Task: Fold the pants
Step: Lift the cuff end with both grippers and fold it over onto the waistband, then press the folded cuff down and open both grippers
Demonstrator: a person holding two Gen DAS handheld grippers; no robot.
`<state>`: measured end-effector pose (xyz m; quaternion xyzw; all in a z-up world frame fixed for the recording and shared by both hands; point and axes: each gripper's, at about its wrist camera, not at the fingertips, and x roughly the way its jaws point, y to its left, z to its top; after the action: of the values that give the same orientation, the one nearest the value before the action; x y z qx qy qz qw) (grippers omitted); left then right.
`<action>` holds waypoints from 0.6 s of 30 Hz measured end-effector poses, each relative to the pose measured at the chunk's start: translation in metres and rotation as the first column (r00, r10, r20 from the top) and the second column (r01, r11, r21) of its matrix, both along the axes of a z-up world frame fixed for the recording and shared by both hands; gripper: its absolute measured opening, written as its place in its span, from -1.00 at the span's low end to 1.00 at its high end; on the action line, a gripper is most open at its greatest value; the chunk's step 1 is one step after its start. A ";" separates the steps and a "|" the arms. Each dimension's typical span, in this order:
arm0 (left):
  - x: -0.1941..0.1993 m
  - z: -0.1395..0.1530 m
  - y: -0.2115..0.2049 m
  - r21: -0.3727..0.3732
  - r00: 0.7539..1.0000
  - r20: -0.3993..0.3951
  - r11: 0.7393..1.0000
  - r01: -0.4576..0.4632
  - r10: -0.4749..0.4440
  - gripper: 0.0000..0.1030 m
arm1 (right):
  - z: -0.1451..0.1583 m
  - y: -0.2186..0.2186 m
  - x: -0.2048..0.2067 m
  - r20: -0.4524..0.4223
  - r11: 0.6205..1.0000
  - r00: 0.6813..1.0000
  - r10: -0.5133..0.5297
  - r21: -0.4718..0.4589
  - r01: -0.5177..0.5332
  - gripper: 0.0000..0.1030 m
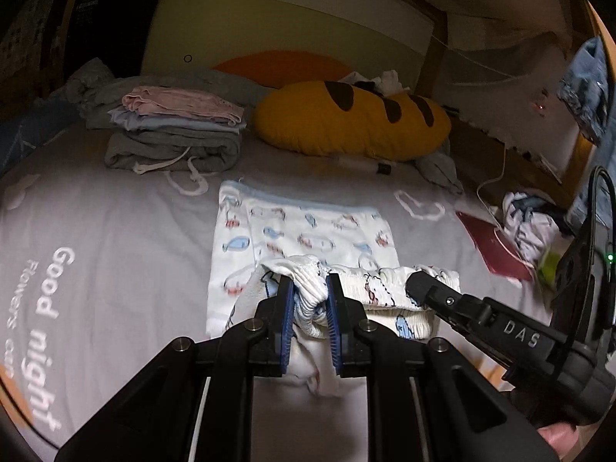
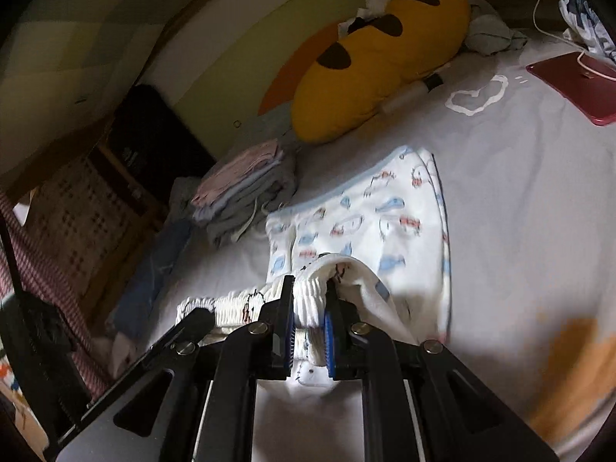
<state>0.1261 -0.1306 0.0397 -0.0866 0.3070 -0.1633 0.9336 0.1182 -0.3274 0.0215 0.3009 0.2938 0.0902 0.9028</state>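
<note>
Pinching the ribbed elastic waistband, my left gripper [image 1: 310,300] and right gripper [image 2: 310,302] lift the near end of soft, light white fish-print cotton pants [image 1: 308,238] off the grey bedsheet [image 1: 115,238]; I'd stay on that thick hem.

Both views are dim, the light falling from above onto the grey bed sheet [image 1: 115,231], brightest around the white pants [image 1: 308,238] and fading to near black beyond the yellow pillow [image 1: 350,119]. Fisheye bending curves the walls and darkens the corners. The pants' print is smeared by motion blur, most in the right wrist view. Nearest the lens, each view's own gripper is dark.
</note>
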 end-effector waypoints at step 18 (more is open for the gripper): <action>0.057 -0.069 -0.002 0.111 0.994 -0.111 0.994 0.012 0.000 0.04 | -0.064 -0.002 0.071 -0.134 0.988 0.990 -0.041 -0.154 0.020 -0.67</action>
<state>0.1831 -0.1329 -0.0291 -0.0424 0.3673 -0.1437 0.9180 0.1893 -0.3290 -0.0427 0.2410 0.3562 0.0327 0.9022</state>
